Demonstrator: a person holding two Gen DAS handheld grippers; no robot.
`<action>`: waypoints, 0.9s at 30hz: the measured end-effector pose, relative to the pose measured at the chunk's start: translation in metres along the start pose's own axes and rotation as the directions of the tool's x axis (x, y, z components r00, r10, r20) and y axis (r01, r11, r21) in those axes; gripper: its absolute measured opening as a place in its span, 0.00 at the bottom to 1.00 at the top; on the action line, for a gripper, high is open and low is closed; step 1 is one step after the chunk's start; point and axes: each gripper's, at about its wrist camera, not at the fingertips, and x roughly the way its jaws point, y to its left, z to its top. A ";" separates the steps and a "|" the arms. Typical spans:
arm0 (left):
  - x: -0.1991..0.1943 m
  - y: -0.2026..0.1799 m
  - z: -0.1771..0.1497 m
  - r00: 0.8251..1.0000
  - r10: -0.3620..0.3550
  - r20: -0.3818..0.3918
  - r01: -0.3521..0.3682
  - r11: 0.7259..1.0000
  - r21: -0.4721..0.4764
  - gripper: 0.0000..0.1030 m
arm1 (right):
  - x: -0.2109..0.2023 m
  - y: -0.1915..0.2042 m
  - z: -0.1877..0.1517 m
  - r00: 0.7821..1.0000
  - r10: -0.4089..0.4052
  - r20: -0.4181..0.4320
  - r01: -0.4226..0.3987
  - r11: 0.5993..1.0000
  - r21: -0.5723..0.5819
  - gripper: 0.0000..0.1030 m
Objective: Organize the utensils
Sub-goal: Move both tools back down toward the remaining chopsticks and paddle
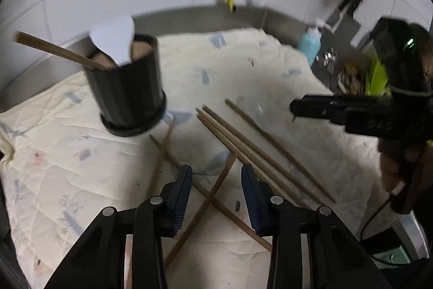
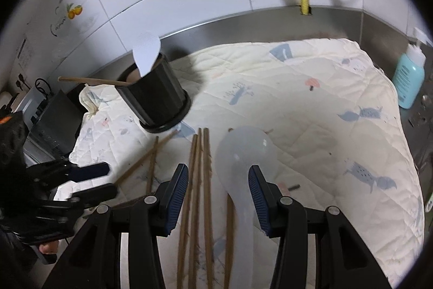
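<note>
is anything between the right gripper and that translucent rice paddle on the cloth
Nothing visible blocks it. The right gripper hangs open right over the translucent rice paddle, whose handle runs back between its fingers. The parallel chopsticks lie beside the paddle on the left, and one more stick lies partly under its handle.

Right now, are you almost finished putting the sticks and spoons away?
Not yet. The black holder already has a white paddle and one chopstick. Both grippers are open. The loose chopsticks and translucent spoon still lie on the cloth.
</note>
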 end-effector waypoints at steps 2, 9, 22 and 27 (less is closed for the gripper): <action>0.014 -0.002 -0.001 1.000 -0.005 -0.027 0.005 1.000 0.011 0.37 | -0.001 -0.004 -0.003 1.000 -0.006 -0.008 0.006 1.000 0.013 0.49; 0.046 -0.008 0.002 0.997 -0.003 -0.078 0.010 0.995 0.096 0.30 | 0.002 -0.011 -0.011 0.999 -0.021 -0.030 0.023 0.999 0.039 0.49; 0.079 -0.006 -0.001 0.989 -0.004 -0.150 0.026 0.988 0.149 0.17 | 0.017 -0.015 -0.019 0.994 -0.045 -0.098 0.049 0.998 0.041 0.49; 0.080 -0.007 -0.003 0.990 0.007 -0.143 0.016 0.986 0.165 0.13 | 0.028 -0.016 -0.022 0.989 -0.062 -0.131 0.065 0.998 0.023 0.49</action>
